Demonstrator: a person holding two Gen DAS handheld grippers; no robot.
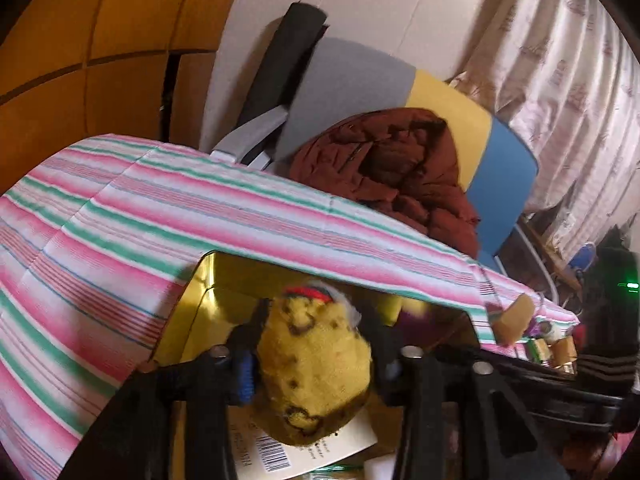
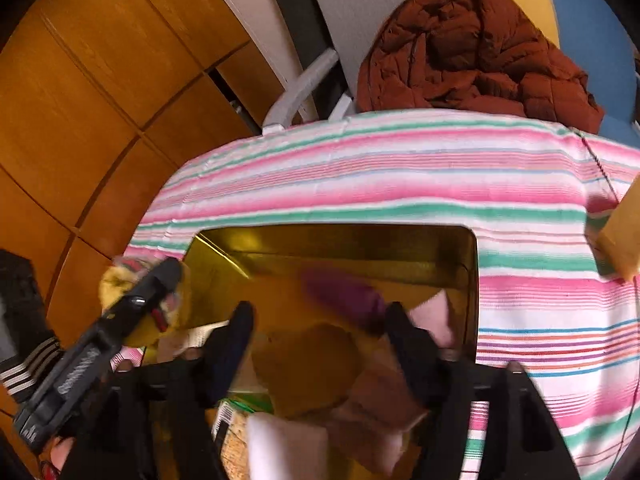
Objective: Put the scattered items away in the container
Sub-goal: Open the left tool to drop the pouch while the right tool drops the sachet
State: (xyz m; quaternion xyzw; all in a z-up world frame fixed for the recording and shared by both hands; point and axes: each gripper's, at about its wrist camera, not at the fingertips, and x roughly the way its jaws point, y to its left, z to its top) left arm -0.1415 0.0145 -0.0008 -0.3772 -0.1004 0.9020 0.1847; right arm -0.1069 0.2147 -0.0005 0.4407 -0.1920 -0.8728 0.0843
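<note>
A gold tin container (image 2: 400, 240) sits on the striped cloth; it also shows in the left wrist view (image 1: 192, 312). My left gripper (image 1: 316, 356) is shut on a yellow spotted plush toy (image 1: 316, 364) and holds it over the tin's near left side; the toy with the gripper also shows in the right wrist view (image 2: 136, 304). My right gripper (image 2: 320, 320) is open and empty above the tin. A blurred purple item (image 2: 344, 296) lies or falls in the tin between its fingers, with pink (image 2: 432, 312), white (image 2: 280, 444) and brown (image 2: 308, 364) items below.
A tan block (image 2: 620, 236) lies on the cloth right of the tin; it also shows in the left wrist view (image 1: 516, 316), with small gold boxes (image 1: 552, 352) beside it. A chair with a dark red jacket (image 2: 472, 52) stands behind the table. Wooden panels (image 2: 80, 100) are at left.
</note>
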